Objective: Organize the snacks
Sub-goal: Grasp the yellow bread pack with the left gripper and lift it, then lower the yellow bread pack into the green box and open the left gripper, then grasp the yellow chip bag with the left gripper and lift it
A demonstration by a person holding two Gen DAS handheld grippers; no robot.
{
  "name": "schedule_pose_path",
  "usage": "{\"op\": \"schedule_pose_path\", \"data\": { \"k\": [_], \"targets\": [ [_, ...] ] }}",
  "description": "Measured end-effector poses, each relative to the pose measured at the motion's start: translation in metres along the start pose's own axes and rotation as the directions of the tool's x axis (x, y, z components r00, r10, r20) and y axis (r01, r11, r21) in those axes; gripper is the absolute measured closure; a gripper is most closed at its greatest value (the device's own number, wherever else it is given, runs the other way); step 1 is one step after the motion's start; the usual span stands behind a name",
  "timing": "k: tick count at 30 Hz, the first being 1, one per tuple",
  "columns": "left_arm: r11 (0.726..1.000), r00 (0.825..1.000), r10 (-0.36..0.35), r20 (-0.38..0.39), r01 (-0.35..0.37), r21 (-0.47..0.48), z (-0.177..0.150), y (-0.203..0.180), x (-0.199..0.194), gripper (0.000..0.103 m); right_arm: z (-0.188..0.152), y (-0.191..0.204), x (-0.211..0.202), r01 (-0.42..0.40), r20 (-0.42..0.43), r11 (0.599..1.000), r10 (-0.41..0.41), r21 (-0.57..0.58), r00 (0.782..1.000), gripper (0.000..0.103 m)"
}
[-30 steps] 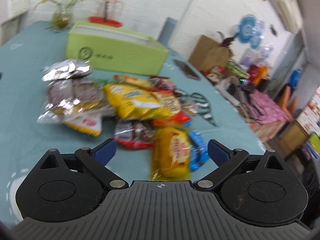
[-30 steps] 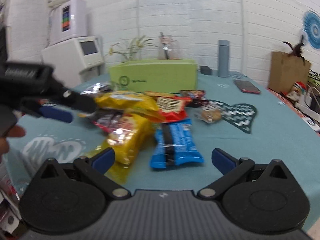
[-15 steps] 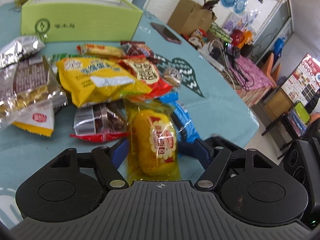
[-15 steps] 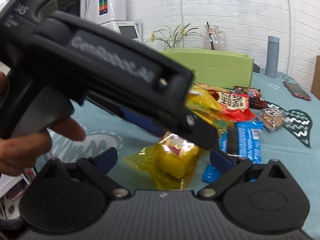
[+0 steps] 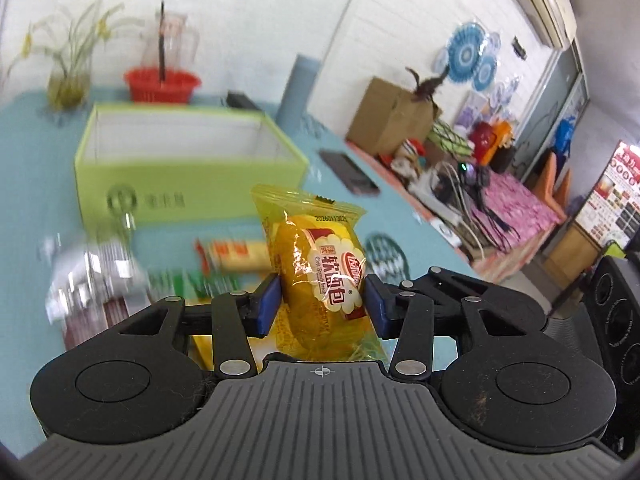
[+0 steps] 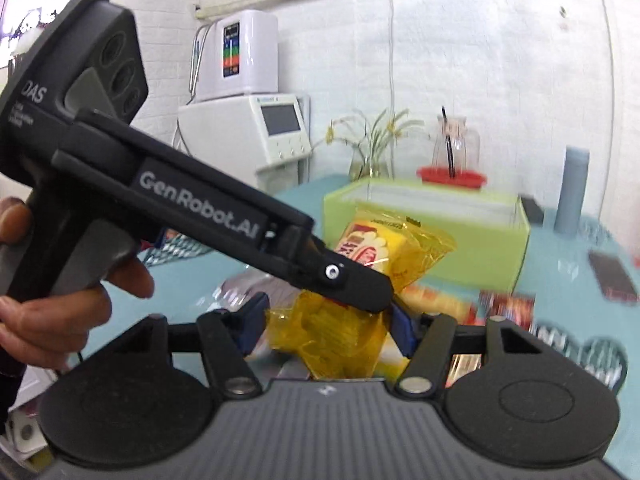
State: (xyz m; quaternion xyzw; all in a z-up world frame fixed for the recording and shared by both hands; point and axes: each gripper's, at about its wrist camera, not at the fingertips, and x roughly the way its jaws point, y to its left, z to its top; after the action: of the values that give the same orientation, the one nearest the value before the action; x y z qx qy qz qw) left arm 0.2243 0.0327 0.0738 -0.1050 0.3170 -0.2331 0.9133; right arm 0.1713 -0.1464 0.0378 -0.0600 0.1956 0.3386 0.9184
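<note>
The left gripper has its blue-padded fingers closed on a yellow clear-wrapped soft bread packet, held above the teal bench. The right gripper has narrowed fingers flanking the packet's crinkled tail; contact unclear. Behind, the lime-green open cardboard box shows only white inner walls. Blurred snack packets lie before it.

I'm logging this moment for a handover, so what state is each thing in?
Left tool: shut on the yellow bread packet, lifted off the table.
Right tool: fingers around the packet's tail; grip unclear.
Green box: open, no lid, inside looks empty.
Other snacks: lying on the table.
</note>
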Motion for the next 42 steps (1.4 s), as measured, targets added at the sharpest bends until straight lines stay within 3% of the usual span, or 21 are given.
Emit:
{"op": "schedule_pose_path", "data": {
  "k": [4,8,14,16,18,21,26,31,36,42],
  "targets": [
    [0.998,0.998,0.053,0.028,-0.054,0.022,0.069,0.033,0.036,0.076,0.049,-0.034,0.056,-0.003,0.018,0.999,0.004,-0.037,1.0,0.039],
    [0.993,0.993,0.119,0.0,-0.119,0.003,0.122,0.078,0.077,0.078,0.095,-0.076,0.131,-0.055,-0.026,0.998,0.055,0.011,0.998,0.039],
    [0.984,0.984,0.163,-0.074,-0.168,-0.064,0.145,0.148,0.133,0.078,0.118,-0.101,0.236,-0.101,-0.153,0.994,0.107,0.044,0.982,0.037],
    [0.979,0.979,0.192,-0.073,-0.196,-0.053,0.142,0.163,0.144,0.07,0.113,-0.102,0.262,-0.108,-0.196,0.993,0.114,0.045,0.974,0.036],
    [0.971,0.97,0.237,-0.058,-0.239,-0.025,0.138,0.169,0.148,0.047,0.107,-0.103,0.277,-0.113,-0.222,0.993,0.12,0.044,0.968,0.033],
    [0.96,0.96,0.279,0.006,-0.279,0.008,0.134,0.165,0.133,0.042,0.102,-0.106,0.282,-0.1,-0.219,0.994,0.108,0.047,0.97,0.03],
    [0.97,0.965,0.242,0.099,-0.244,0.014,0.121,0.135,0.08,0.027,0.105,-0.107,0.23,-0.087,-0.123,0.994,0.095,0.068,0.988,0.009],
    [0.992,0.986,0.127,0.111,-0.127,-0.007,0.079,0.097,0.039,0.024,0.078,-0.094,0.136,-0.072,-0.039,0.993,0.076,0.098,0.996,0.01],
    [0.997,0.996,0.07,0.061,-0.068,-0.038,0.022,0.06,0.027,0.023,0.014,-0.082,0.051,0.021,-0.038,0.979,-0.014,0.203,0.999,0.009],
    [0.994,0.994,0.095,0.056,-0.091,-0.068,-0.038,0.022,0.015,0.022,-0.062,-0.064,-0.018,0.185,-0.134,0.93,-0.148,0.318,0.98,0.009]
  ]
}}
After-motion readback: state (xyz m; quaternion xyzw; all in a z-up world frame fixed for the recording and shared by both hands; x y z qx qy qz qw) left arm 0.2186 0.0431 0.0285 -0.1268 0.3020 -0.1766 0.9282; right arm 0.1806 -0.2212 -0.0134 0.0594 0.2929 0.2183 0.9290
